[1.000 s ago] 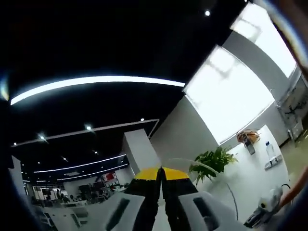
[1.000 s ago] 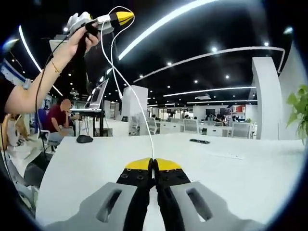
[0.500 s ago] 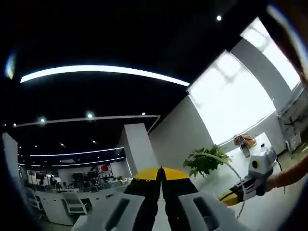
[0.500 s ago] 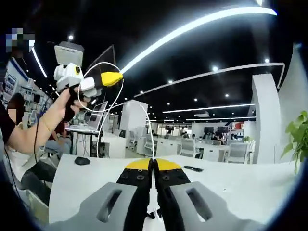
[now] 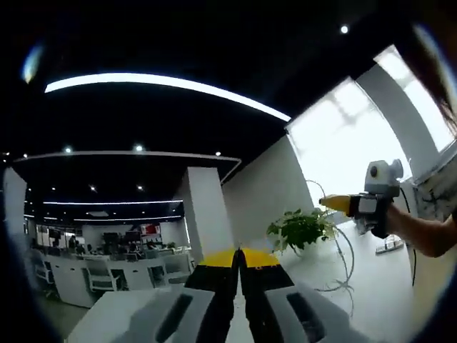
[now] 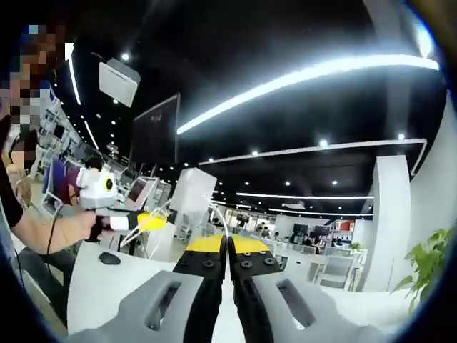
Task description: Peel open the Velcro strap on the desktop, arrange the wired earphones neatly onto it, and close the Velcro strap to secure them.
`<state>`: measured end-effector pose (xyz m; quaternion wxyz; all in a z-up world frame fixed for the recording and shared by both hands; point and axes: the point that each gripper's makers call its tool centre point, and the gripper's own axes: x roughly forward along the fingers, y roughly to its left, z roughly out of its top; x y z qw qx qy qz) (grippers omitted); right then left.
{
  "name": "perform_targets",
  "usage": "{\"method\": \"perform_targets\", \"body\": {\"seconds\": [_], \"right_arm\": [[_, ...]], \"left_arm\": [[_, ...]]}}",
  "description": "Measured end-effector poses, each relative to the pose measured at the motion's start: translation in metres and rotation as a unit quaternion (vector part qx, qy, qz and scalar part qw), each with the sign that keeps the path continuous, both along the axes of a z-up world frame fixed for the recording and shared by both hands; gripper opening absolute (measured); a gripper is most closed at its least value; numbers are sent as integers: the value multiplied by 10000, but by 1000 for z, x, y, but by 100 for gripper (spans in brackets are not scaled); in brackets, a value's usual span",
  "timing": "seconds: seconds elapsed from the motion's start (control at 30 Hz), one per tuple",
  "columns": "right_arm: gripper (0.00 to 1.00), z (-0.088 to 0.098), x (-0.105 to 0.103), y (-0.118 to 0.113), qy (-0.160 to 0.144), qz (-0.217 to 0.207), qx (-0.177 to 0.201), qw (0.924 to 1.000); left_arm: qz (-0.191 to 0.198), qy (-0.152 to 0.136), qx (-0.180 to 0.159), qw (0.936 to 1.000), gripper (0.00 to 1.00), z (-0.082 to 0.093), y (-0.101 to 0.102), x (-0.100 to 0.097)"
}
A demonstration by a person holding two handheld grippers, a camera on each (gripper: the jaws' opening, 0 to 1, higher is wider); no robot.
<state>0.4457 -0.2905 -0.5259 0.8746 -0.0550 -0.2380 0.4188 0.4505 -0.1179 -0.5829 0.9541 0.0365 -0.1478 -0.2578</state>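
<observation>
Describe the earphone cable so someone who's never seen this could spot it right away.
Start at the white desk and look up to the two yellow-tipped grippers held in the air above it. The cable is the thin white wire strung between the left gripper and right gripper, finer than anything nearby.

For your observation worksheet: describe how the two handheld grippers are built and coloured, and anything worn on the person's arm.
Each gripper, left and right, has grey slotted arms, black jaws and yellow tips. Seen from outside, the left gripper's white body carries a black cable.
</observation>
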Motion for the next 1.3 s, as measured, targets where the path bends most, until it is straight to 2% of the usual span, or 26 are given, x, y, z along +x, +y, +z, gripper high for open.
{"method": "perform_targets", "body": {"seconds": [0.13, 0.27, 0.4, 0.43, 0.57, 0.7, 0.8, 0.87, 1.1, 1.3], "right_arm": [[5, 9, -3, -7, -31, -22, 85, 10000], [5, 6, -2, -9, -31, -85, 37, 10000], [5, -2, -1, -11, 13, -128, 26, 9999], [5, -4, -1, -11, 41, -129, 2, 9999], [5, -15, 2, -11, 132, -145, -64, 9998], [5, -27, 5, -10, 245, -139, -113, 9995], [5, -36, 7, -9, 333, -119, -142, 9993], [5, -42, 8, -7, 384, -97, -146, 9991], [5, -61, 8, 1, 542, -3, -232, 9983], [5, -72, 7, 6, 639, 71, -254, 9976]], "left_arm": [[27, 288, 26, 9996, 5, -29, 0, 5], [2, 520, 53, 9986, 5, -56, -6, 6], [-1, 756, 227, 9969, 5, -83, -13, 4], [35, 887, 351, 9954, 5, -95, -14, 4], [41, 1184, 439, 9920, 5, -122, -14, 4], [150, 1596, 643, 9850, 5, -155, -8, 1], [173, 1888, 668, 9796, 5, -176, -3, -1], [151, 2095, 654, 9755, 5, -188, -1, -4], [75, 2533, 775, 9642, 5, -220, -3, -13], [71, 2750, 830, 9578, 5, -238, -2, -23]]}}
